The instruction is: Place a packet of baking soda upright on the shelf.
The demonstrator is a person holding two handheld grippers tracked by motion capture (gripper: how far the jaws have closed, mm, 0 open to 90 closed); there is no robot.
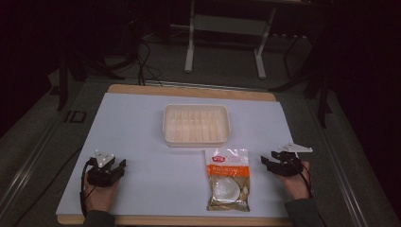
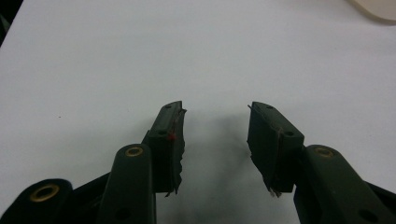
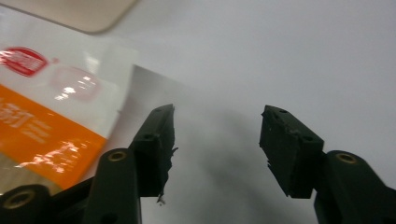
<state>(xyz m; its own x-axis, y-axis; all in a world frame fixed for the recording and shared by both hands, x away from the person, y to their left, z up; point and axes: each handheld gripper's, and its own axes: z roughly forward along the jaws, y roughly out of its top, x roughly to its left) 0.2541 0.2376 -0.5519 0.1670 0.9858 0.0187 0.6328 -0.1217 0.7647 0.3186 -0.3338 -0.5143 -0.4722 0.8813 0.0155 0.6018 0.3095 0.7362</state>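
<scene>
A clear snack bag (image 1: pixel 228 178) with an orange and white label lies flat on the white sheet, near the front edge. Behind it stands a cream ribbed tray (image 1: pixel 196 125) with nothing inside. My right gripper (image 1: pixel 267 161) rests just right of the bag, jaws open and nothing between them. In the right gripper view the bag (image 3: pixel 42 112) lies left of the right gripper (image 3: pixel 217 121). My left gripper (image 1: pixel 118 166) sits at the front left of the sheet, open with nothing held. The left gripper (image 2: pixel 215 109) has bare white sheet between its jaws in its own view.
The white sheet (image 1: pixel 142 142) covers a wooden table top (image 1: pixel 189 91). Beyond the table, on the dark floor, are a metal stand's legs (image 1: pixel 224 52) and cables. A corner of the tray (image 2: pixel 376 8) shows at the top right of the left gripper view.
</scene>
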